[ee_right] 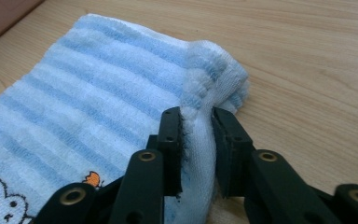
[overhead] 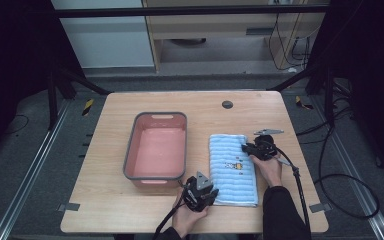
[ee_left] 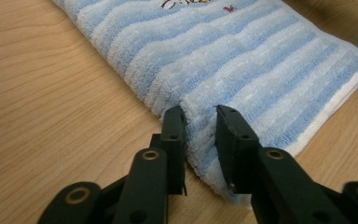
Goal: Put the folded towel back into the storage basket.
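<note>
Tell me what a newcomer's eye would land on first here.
The blue striped towel right of centre on the table, pinched at once by both claws: the left claw at its near left corner, the right claw at its right edge. Beside it on the left stands an empty pink bin.

Your wooden table point(overhead: 130, 210) carries a pink tub point(overhead: 156, 146) mid-frame and a blue striped towel point(overhead: 232, 170) just right of it.
</note>
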Demonstrator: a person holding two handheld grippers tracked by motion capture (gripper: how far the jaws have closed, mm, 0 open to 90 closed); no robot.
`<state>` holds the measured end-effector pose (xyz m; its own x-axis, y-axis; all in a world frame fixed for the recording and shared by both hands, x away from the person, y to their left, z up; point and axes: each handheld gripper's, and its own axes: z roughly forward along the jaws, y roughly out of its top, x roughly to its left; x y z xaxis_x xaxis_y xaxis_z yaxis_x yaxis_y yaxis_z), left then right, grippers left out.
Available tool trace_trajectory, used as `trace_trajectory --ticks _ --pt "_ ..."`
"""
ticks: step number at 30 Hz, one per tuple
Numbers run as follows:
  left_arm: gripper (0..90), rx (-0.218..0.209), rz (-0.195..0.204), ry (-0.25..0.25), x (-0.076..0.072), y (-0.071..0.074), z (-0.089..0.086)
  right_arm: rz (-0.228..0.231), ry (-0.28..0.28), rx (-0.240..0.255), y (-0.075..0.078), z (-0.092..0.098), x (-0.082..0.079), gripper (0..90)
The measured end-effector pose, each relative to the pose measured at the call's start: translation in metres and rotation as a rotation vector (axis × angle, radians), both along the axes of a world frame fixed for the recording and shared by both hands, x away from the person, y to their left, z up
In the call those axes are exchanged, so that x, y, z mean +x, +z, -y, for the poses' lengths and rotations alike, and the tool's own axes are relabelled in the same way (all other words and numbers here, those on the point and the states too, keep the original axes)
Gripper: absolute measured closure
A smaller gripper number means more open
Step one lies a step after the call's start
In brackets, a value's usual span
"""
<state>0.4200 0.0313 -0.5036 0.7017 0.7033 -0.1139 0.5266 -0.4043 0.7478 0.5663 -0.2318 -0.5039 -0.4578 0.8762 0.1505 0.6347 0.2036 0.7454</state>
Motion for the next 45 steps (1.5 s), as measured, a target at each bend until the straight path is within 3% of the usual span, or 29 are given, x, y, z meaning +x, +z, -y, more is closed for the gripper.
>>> trace_trajectory --ticks 3,14,22,32,38,45 --pt "82.8 0.003 0.009 0.001 -0.001 0.000 0.001 -0.009 0.003 0.009 0.001 0.000 0.000 79.4" --pt "86.1 -0.029 0.027 -0.010 -0.003 0.005 -0.003 0.012 0.009 0.017 0.011 0.001 -0.006 81.7" --pt "86.2 -0.060 0.066 -0.031 -0.008 0.021 -0.008 0.060 0.026 0.039 0.030 0.000 -0.015 82.2" --pt "86.3 -0.089 0.106 -0.052 -0.012 0.039 -0.013 0.110 0.008 0.091 0.054 0.010 -0.028 82.4" --pt "86.3 -0.102 0.138 -0.074 -0.015 0.052 -0.017 0.139 0.016 0.089 0.066 0.007 -0.033 82.4" --pt "86.4 -0.096 0.162 -0.065 -0.017 0.067 -0.025 0.174 0.019 0.092 0.080 0.001 -0.038 82.4"
